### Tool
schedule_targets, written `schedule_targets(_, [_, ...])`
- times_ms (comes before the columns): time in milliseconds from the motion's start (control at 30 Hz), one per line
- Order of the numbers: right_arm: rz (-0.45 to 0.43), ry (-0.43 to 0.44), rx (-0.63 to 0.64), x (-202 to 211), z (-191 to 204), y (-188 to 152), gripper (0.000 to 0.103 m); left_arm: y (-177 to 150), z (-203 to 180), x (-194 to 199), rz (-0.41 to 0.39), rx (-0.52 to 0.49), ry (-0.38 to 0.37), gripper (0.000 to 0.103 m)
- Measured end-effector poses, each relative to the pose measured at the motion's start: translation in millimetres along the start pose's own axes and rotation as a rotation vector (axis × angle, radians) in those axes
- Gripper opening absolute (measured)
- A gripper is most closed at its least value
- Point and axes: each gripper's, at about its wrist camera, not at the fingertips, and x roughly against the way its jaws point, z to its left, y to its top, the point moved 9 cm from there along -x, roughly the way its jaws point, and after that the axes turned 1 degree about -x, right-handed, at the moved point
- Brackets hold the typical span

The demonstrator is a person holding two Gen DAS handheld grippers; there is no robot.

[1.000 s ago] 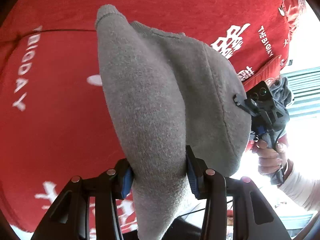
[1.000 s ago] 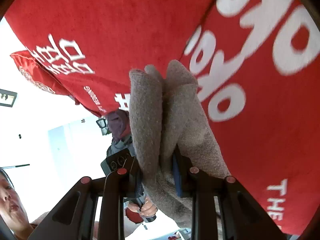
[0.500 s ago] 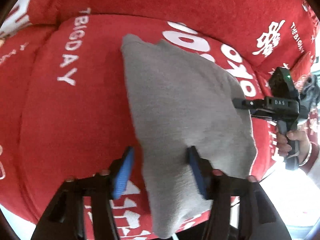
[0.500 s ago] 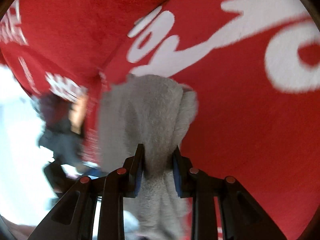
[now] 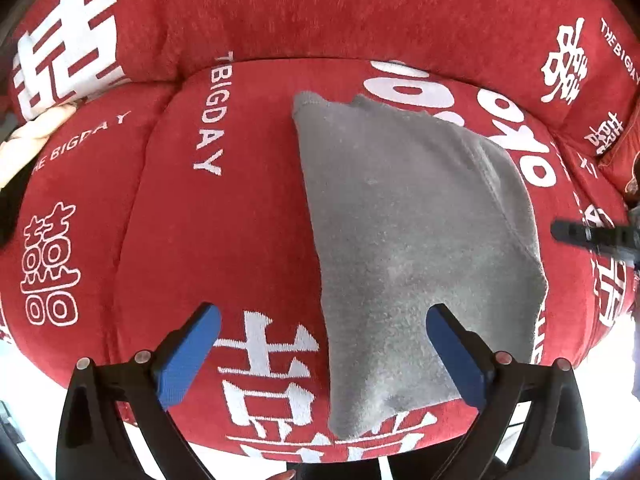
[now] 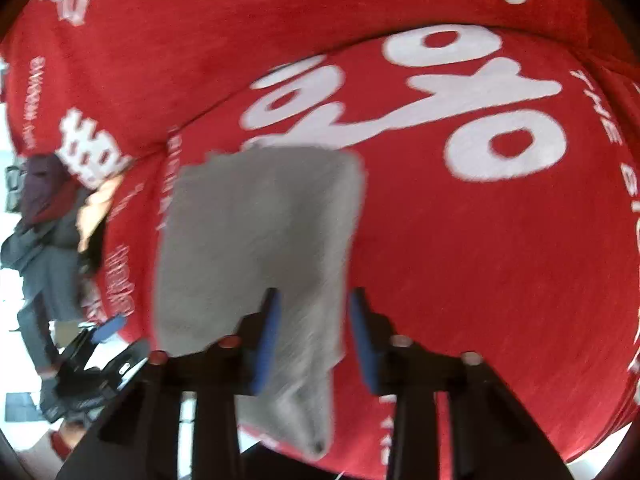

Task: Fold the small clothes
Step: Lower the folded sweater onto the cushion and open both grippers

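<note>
A small grey knitted garment (image 5: pixel 408 240) lies spread flat on the red seat cushion (image 5: pixel 224 240) of a sofa. My left gripper (image 5: pixel 324 344) hovers over its near left edge, jaws opening wide, neither blue pad pressing the cloth. In the blurred right wrist view the garment (image 6: pixel 260 232) runs between the pads of my right gripper (image 6: pixel 314 332). Its jaws are closing, with a red gap still showing at the right pad. From the left wrist view the right gripper (image 5: pixel 592 236) shows just off the cloth's right edge.
The red backrest (image 5: pixel 320 12) with white lettering rises behind the seat. A cream cloth (image 5: pixel 36 132) lies at the sofa's far left. A person in grey (image 6: pixel 44 248) sits beyond that end. The cushion's front edge runs under both grippers.
The garment, held up in front of the backrest by both grippers, has come down flat onto the seat. The left jaws have spread wide and let it go; the right grip has loosened.
</note>
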Motion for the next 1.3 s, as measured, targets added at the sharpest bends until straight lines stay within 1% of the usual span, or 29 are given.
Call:
schedule_targets(33, [0.008, 0.01, 0.013, 2, 9, -9, 0.021, -1, 0, 0, 0.005, 0.003, 0.002, 0.103])
schedule_targets(67, [0.011, 0.009, 0.024, 1, 16, -15, 0.019, -1, 0, 0, 0.01, 0.003, 0.006, 0.103])
schedule_targets(133, [0.018, 0.001, 0.058, -1, 30, -28, 0.018, -3, 0, -1, 0.031, 0.001, 0.018, 0.103])
schedule_targets(200, [0.03, -0.009, 0.084, -8, 40, -38, 0.018, -8, -1, -5, 0.074, 0.001, 0.021, 0.103])
schedule_targets(267, [0.051, -0.052, 0.112, -19, 42, -49, 0.018, -9, -3, -6, 0.078, 0.003, 0.007, 0.103])
schedule_targets(300, [0.058, -0.089, 0.128, -27, 38, -53, 0.018, -10, -3, -5, 0.071, 0.003, 0.001, 0.103])
schedule_targets(367, [0.071, -0.135, 0.145, -39, 28, -58, 0.014, -9, -4, -2, 0.06, 0.005, 0.004, 0.103])
schedule_targets(400, [0.081, -0.159, 0.144, -44, 19, -61, 0.014, -9, -4, 0, 0.059, 0.009, 0.003, 0.103])
schedule_targets(433, [0.085, -0.157, 0.131, -47, 13, -63, 0.011, -9, -4, 2, 0.057, 0.021, 0.001, 0.103])
schedule_targets(500, [0.082, -0.141, 0.094, -45, 6, -66, 0.01, -8, -3, 6, 0.051, 0.035, -0.007, 0.103])
schedule_targets(533, [0.081, -0.127, 0.072, -41, 4, -67, 0.01, -7, -2, 9, 0.044, 0.036, 0.001, 0.103])
schedule_targets(567, [0.081, -0.132, 0.06, -37, 2, -68, 0.017, -7, -2, 11, 0.04, 0.034, 0.009, 0.103])
schedule_targets(600, [0.082, -0.141, 0.049, -33, 0, -69, 0.018, -7, -2, 13, 0.037, 0.029, 0.014, 0.103])
schedule_targets(733, [0.085, -0.131, -0.018, -12, -4, -72, 0.018, -7, -8, 22, 0.059, 0.013, 0.018, 0.103])
schedule_targets(800, [0.075, -0.138, -0.021, -1, 1, -73, 0.026, -7, -11, 26, 0.066, 0.016, 0.02, 0.103])
schedule_targets(833, [0.074, -0.145, -0.023, 6, 5, -74, 0.039, -7, -13, 30, 0.072, 0.015, 0.02, 0.103])
schedule_targets(867, [0.075, -0.148, -0.025, 10, 9, -73, 0.049, -8, -16, 33, 0.077, 0.012, 0.017, 0.103])
schedule_targets(1000, [0.081, -0.151, -0.014, 24, 31, -72, 0.05, -8, -27, 52, 0.088, -0.006, 0.017, 0.103])
schedule_targets(1133, [0.08, -0.165, 0.008, 36, 57, -70, 0.063, -14, -34, 63, 0.131, -0.013, 0.001, 0.103])
schedule_targets(1200, [0.073, -0.163, 0.012, 41, 66, -69, 0.07, -16, -36, 72, 0.138, -0.014, 0.006, 0.103])
schedule_targets(1233, [0.067, -0.172, 0.015, 44, 72, -67, 0.076, -16, -36, 75, 0.138, -0.016, 0.009, 0.103])
schedule_targets(1267, [0.062, -0.184, 0.014, 47, 74, -67, 0.079, -16, -36, 80, 0.135, -0.017, 0.008, 0.103])
schedule_targets(1300, [0.055, -0.2, 0.01, 50, 76, -66, 0.079, -15, -37, 85, 0.127, -0.017, 0.006, 0.103])
